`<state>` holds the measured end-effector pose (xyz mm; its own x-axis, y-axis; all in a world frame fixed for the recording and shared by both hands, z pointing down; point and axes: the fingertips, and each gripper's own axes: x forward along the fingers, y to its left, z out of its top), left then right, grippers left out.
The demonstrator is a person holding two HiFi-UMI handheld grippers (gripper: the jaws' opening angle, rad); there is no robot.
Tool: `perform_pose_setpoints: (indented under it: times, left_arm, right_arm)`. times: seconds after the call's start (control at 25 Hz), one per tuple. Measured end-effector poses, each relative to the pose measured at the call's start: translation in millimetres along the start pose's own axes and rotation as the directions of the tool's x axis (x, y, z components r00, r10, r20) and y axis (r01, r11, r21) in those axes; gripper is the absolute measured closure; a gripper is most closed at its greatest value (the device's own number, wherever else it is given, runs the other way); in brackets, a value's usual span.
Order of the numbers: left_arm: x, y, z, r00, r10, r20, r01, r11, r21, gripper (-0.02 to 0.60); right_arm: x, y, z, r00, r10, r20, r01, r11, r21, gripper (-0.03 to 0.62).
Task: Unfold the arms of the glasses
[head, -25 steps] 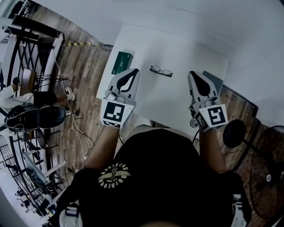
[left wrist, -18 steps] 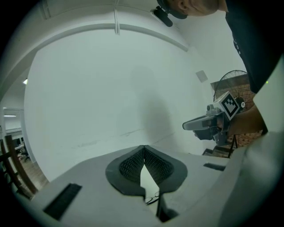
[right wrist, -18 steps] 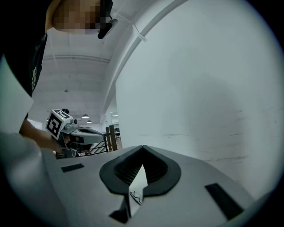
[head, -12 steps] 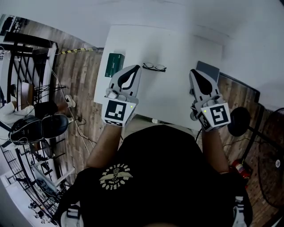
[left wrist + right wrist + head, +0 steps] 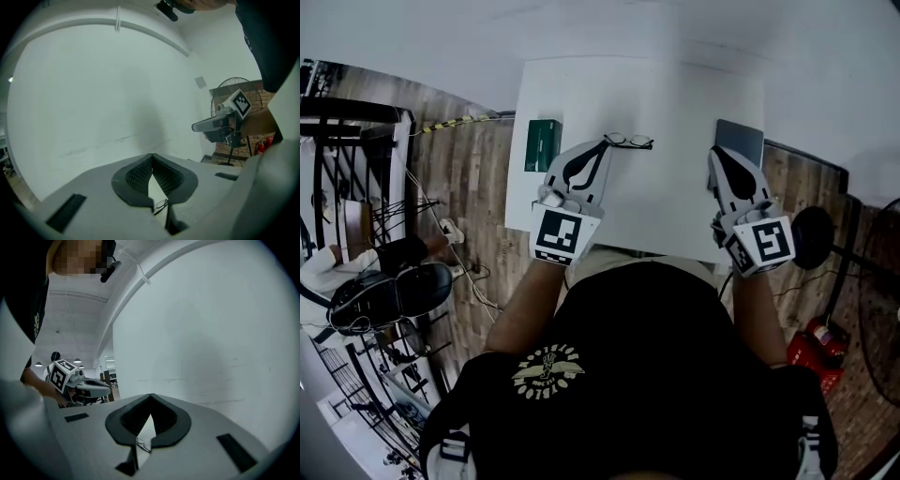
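Thin dark-framed glasses (image 5: 630,141) lie on the white table (image 5: 675,103), near its middle. They are too small to show how their arms sit. My left gripper (image 5: 603,143) is shut and empty, its tip just left of the glasses and close to their left end. In the left gripper view the glasses (image 5: 161,205) show small through the gap below the closed fingertips (image 5: 146,161). My right gripper (image 5: 716,150) is shut and empty too, well to the right of the glasses. In the right gripper view they (image 5: 143,445) again lie beyond the closed jaws.
A green box (image 5: 543,144) lies at the table's left edge, beside my left gripper. A grey flat slab (image 5: 740,141) rests at the right edge, by my right gripper. A wall rises behind the table. Wooden floor, black racks and a fan (image 5: 234,86) surround it.
Both grippers have moved forward over the table, still shut. The left gripper's tip has closed in on the glasses' left end.
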<state>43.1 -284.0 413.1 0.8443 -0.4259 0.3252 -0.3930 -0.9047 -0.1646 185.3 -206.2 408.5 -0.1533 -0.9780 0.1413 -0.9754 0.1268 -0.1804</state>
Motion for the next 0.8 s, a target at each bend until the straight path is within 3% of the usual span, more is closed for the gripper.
perform_pose_setpoints:
  times: [0.28,0.52,0.8]
  left_arm:
    - [7,19,-6,0.999,-0.042,0.014,0.042,0.999,0.009,0.574]
    - [22,34,-37,0.997,-0.076,-0.017,0.076,0.997,0.028,0.574]
    - [44,41,-53,0.993,-0.106,-0.059,0.109,0.993,0.045,0.574]
  right_arm:
    - [5,9,1,0.997,-0.070,-0.013,0.070,0.998,-0.007,0.594]
    - [13,14,-8,0.993,-0.119,-0.020,0.118,0.993,-0.020,0.594]
    - [15,14,8,0.986,-0.166,-0.029,0.164,0.986,-0.039,0.594]
